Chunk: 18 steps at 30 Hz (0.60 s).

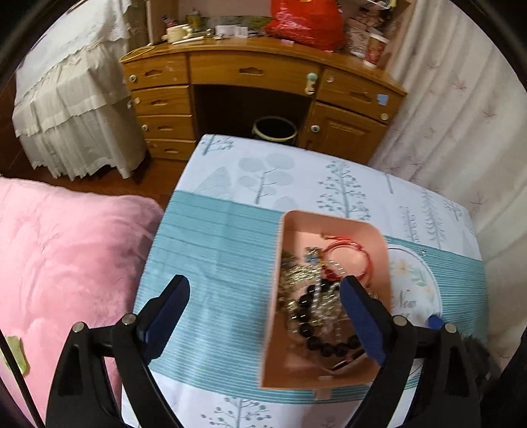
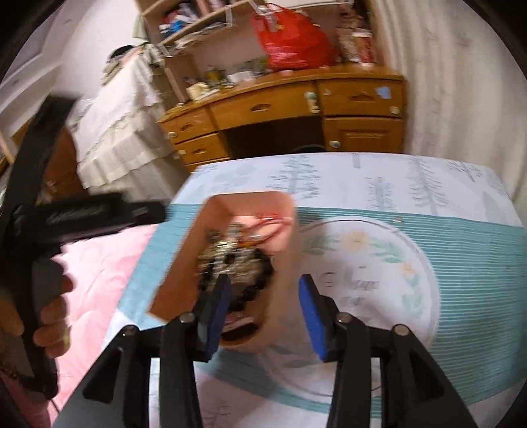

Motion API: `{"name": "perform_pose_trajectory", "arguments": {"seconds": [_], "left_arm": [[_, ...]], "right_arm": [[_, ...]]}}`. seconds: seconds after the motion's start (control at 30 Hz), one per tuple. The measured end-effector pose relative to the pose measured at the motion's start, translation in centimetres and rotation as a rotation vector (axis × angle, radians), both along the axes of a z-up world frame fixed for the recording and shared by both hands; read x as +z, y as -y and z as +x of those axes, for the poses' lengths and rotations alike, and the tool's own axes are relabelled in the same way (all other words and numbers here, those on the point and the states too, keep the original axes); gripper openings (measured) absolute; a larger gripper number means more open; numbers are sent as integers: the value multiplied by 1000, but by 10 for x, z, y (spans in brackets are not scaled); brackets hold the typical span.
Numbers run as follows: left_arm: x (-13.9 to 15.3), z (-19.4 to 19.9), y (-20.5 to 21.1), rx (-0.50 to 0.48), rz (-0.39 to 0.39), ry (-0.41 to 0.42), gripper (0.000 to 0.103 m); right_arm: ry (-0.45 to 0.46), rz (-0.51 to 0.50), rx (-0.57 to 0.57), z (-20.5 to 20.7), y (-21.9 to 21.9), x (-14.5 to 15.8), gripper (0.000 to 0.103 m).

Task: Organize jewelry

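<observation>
Below both spread-jawed grippers, left gripper and right gripper, sits a pink jewelry tray on the surface, ungripped.

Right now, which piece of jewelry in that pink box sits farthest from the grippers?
The red cord bracelet, looped alone at the far end of the pink box. The black bead bracelet and the silvery chains lie nearer.

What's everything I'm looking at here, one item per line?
Pink rectangular plastic tray: one, on the table.
Black round-bead bracelet: one, inside the tray.
Red cord bracelet: one, tray's far end.
Tangled metallic chains: several, silvery-gold, in the tray.
Teal-and-white tree-print tablecloth: one, covering the table.
Pink fluffy blanket: one, left of table.
Wooden desk: one, behind.
Red plastic bag: one, on desk.
Left hand-held gripper: black, blue pads, open.
Right hand-held gripper: same, open.
</observation>
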<state>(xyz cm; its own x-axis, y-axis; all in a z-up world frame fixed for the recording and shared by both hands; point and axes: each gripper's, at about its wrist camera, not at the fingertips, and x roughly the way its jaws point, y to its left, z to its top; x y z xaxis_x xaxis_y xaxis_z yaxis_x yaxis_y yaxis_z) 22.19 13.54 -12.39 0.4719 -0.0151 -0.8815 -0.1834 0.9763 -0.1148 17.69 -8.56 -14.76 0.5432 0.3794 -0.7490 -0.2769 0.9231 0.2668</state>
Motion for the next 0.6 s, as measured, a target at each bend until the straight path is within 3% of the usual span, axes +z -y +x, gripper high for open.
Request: {"name": "perform_pose_trajectory", "arguments": {"seconds": [0.27,0.6], "left_arm": [[-20,-16,-26,29,34,-16,96],[-38,-28,-34,-4,87,-26,96]], "right_arm": [[-17,-131,-161,43,50,-24,43],[38,-250,-187,92,61,-49,43]]}}
